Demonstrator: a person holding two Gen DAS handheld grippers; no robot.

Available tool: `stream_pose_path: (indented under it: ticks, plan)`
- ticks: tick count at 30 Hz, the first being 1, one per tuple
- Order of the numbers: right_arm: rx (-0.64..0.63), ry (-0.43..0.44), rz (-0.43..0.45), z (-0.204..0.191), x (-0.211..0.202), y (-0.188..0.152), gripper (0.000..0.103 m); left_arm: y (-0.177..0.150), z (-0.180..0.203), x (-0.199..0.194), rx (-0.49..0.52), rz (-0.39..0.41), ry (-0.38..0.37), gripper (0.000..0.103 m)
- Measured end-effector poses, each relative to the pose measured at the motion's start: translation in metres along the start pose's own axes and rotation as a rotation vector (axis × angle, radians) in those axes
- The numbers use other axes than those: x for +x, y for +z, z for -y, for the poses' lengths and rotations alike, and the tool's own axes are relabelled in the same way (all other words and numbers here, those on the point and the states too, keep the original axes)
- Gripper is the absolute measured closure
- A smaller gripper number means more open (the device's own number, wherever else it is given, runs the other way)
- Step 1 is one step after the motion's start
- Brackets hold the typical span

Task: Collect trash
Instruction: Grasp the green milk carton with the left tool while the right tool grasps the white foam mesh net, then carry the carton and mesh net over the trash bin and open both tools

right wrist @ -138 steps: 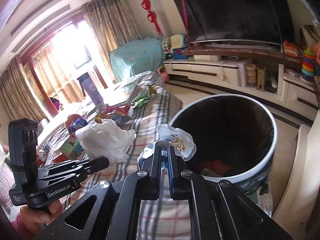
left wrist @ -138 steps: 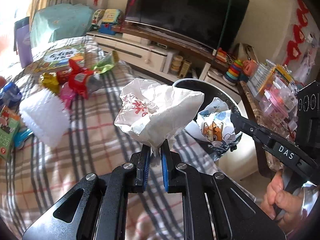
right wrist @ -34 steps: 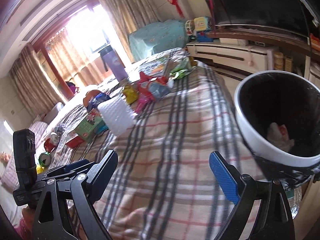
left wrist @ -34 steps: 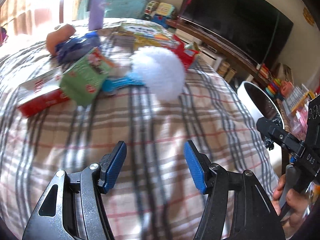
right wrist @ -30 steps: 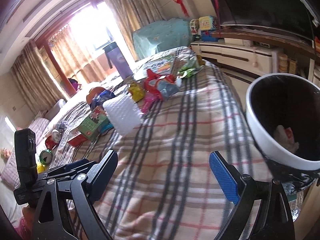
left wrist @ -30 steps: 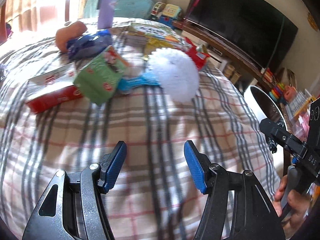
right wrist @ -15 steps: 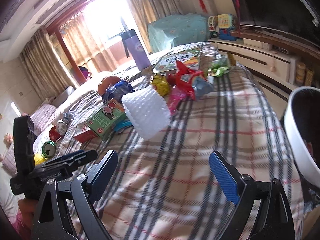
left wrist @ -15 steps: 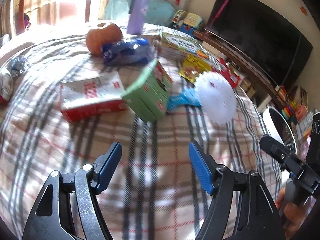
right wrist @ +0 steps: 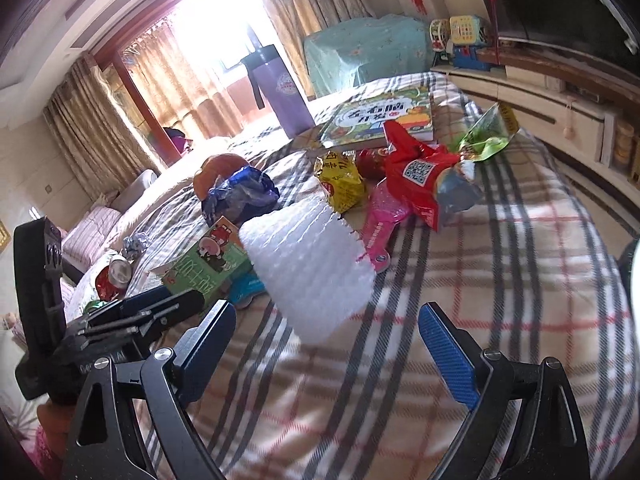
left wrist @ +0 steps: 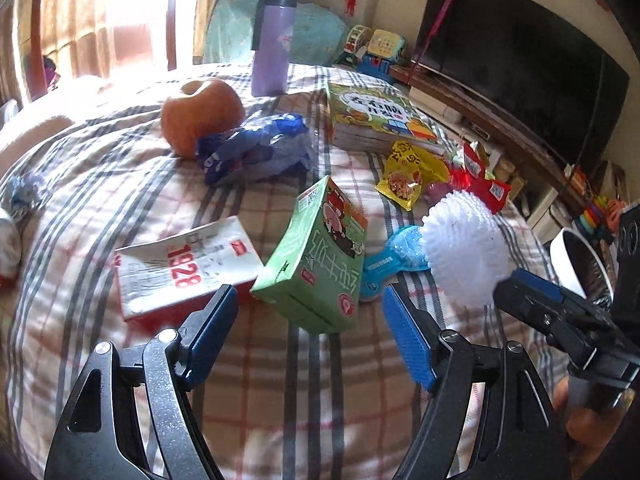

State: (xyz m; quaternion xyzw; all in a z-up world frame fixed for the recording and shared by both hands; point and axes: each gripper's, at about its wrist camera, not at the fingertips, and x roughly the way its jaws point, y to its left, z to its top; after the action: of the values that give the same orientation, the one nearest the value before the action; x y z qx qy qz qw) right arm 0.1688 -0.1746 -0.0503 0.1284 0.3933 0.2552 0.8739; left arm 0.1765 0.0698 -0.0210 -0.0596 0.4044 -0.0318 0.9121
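My left gripper (left wrist: 308, 336) is opening, nothing between its jaws, the green carton (left wrist: 316, 256) just beyond. My right gripper (right wrist: 328, 344) stands spread and empty, near the white foam net (right wrist: 308, 268) on the plaid cloth (right wrist: 500, 264).

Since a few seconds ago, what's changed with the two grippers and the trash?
Both grippers let go of their crumpled wrappers at the bin and swung back over the bed. The left gripper, jaws opening and empty, now faces the green carton; the right gripper, open, faces the white foam sleeve. The bed litter stayed put.
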Motion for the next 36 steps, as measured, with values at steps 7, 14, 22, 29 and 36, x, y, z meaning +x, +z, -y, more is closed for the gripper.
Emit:
stream_pose_path:
  ticks: [7,14,22,29,36]
  plan:
    - [-0.001,-0.024,-0.034,0.004,0.008,-0.002,0.073,-0.003,0.010,0.011,0.039,-0.019,-0.008,0.058]
    - [0.003,-0.051,0.000,0.013,-0.016,-0.012,0.091,-0.012,0.029,0.004,0.073,-0.017,-0.057,0.072]
    - [0.066,-0.095,0.041,0.044,-0.059,-0.028,0.091,-0.026,0.065,-0.010,0.105,-0.013,-0.134,0.072]
    - [0.100,-0.143,0.086,0.064,-0.095,-0.037,0.091,-0.034,0.107,-0.019,0.161,-0.013,-0.204,0.072]
    - [0.114,-0.191,0.120,0.079,-0.121,-0.041,0.091,-0.038,0.144,-0.027,0.218,-0.011,-0.266,0.072]
